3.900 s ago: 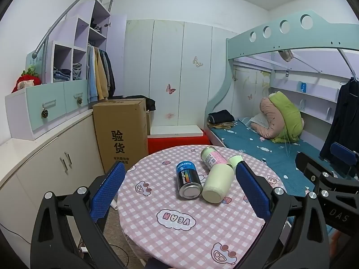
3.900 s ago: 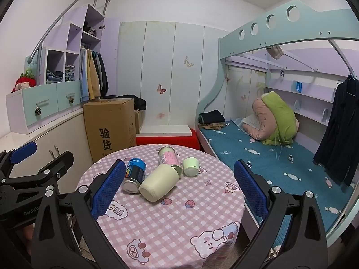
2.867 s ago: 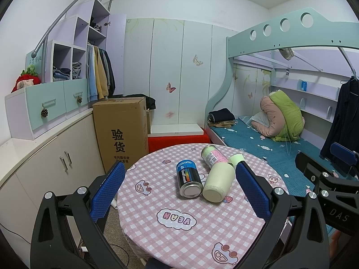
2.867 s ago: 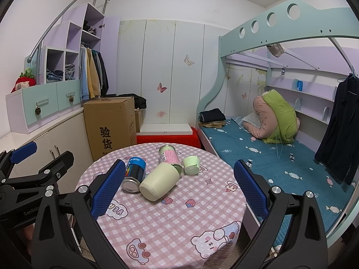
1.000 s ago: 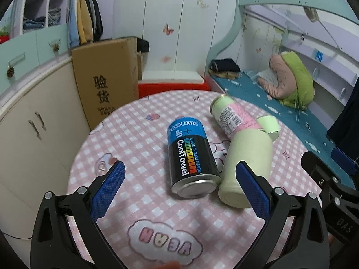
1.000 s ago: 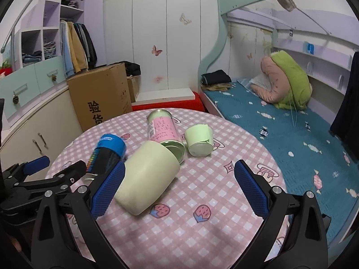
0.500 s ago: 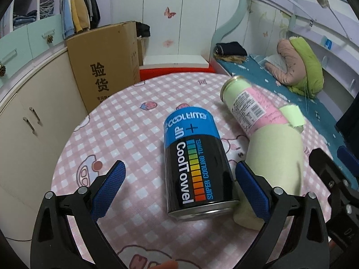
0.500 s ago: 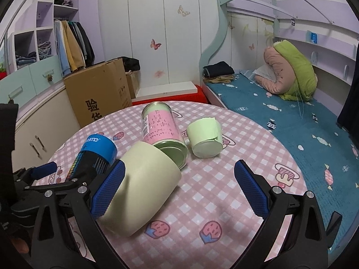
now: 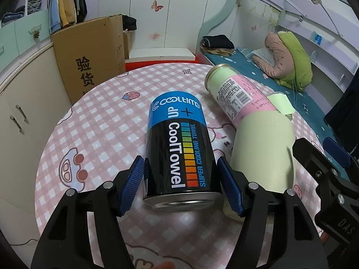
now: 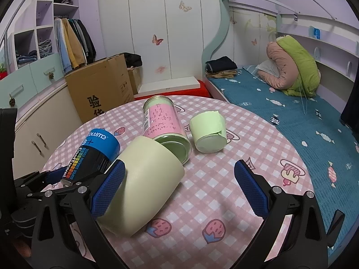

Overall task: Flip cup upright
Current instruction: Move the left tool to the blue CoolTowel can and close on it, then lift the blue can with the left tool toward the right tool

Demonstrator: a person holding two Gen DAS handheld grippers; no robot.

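Observation:
A black and blue CoolTowel can (image 9: 179,152) lies on its side on the round pink checked table (image 9: 101,130). My left gripper (image 9: 180,185) has its blue pads on both sides of the can's near end, closed against it. A large pale green cup (image 10: 143,186) lies on its side beside the can, also in the left wrist view (image 9: 264,154). My right gripper (image 10: 179,188) is open, its left pad (image 10: 107,188) touching the cup's side. A pink-labelled can (image 10: 163,123) and a small green cup (image 10: 208,132) lie on their sides behind.
A cardboard box (image 10: 101,89) and low cabinets (image 9: 20,103) stand left of the table. A bunk bed (image 10: 291,103) with bedding is on the right. A white wardrobe wall (image 10: 157,33) is behind.
Both grippers moved forward and down toward the table. My left gripper's jaws have narrowed around the CoolTowel can. My right gripper has come up to the large cup, still wide open.

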